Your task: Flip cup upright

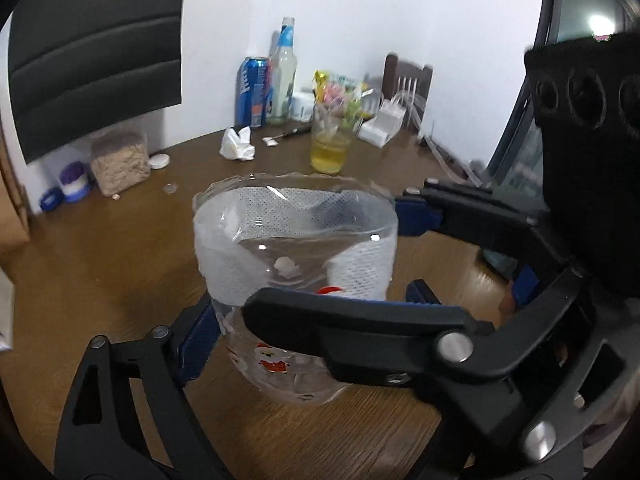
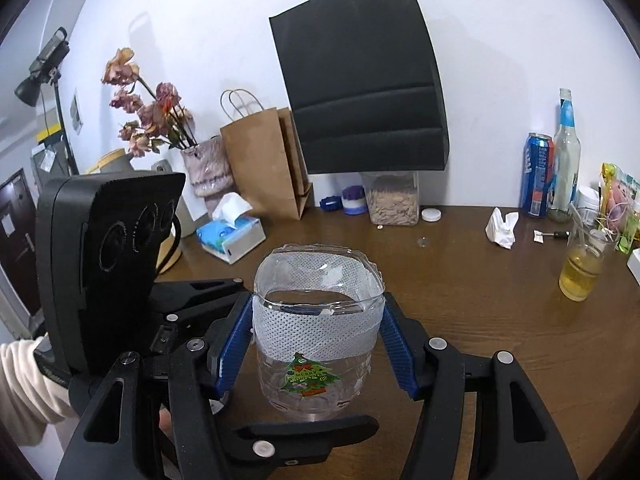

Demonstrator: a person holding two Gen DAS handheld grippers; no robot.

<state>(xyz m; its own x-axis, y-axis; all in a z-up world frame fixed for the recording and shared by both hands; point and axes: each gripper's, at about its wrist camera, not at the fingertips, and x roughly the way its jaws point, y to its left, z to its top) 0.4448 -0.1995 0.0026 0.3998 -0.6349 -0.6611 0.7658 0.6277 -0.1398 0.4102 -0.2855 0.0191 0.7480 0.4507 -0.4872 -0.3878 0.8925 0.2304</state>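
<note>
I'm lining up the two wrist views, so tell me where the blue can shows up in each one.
Left wrist: the blue can stands at upper centre, left of the glass bottle, by the wall.
Right wrist: the blue can stands at the far right, again just left of the glass bottle.
Shared landmark: the crumpled tissue on the table in front of the can.

Glossy clear plastic cup (image 2: 316,344), mesh-cloth band; wood-grain table (image 2: 500,320).
</note>
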